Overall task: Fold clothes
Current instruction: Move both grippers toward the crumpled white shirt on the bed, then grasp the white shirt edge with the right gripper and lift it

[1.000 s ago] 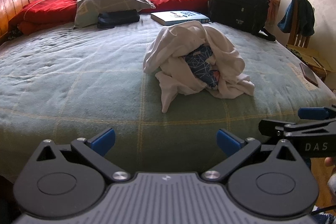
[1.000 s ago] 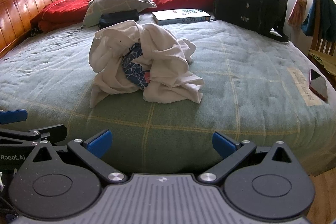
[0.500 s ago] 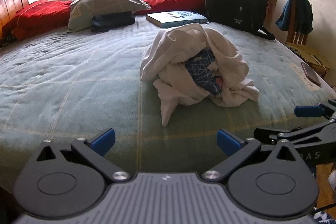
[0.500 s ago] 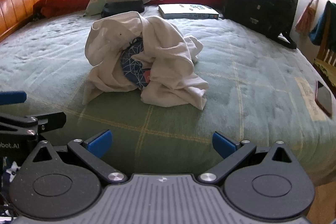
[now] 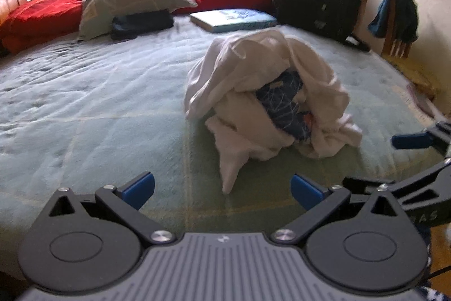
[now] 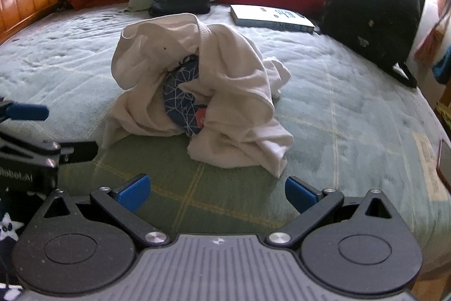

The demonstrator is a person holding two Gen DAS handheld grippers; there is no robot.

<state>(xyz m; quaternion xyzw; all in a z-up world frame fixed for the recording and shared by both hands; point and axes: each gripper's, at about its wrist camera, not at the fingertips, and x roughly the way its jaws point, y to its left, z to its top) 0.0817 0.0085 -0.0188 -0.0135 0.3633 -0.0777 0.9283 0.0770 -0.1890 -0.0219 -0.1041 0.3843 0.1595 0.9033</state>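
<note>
Both grippers, left (image 5: pixel 222 189) and right (image 6: pixel 215 192), hover with fingers spread and empty at the bed's (image 5: pixel 84 103) near edge, facing the crumpled white shirt (image 6: pixel 225 92) heaped mid-bed, apparently poised to grasp it.

Cream garment (image 6: pixel 231 92) around navy white-lined cloth (image 6: pixel 181 95), green checked blanket (image 6: pixel 338 109)

Two black tools, left tool (image 5: pixel 222 189) and right tool (image 6: pixel 215 189): blue fingertips, silver screws, ribbed grey housing.
</note>
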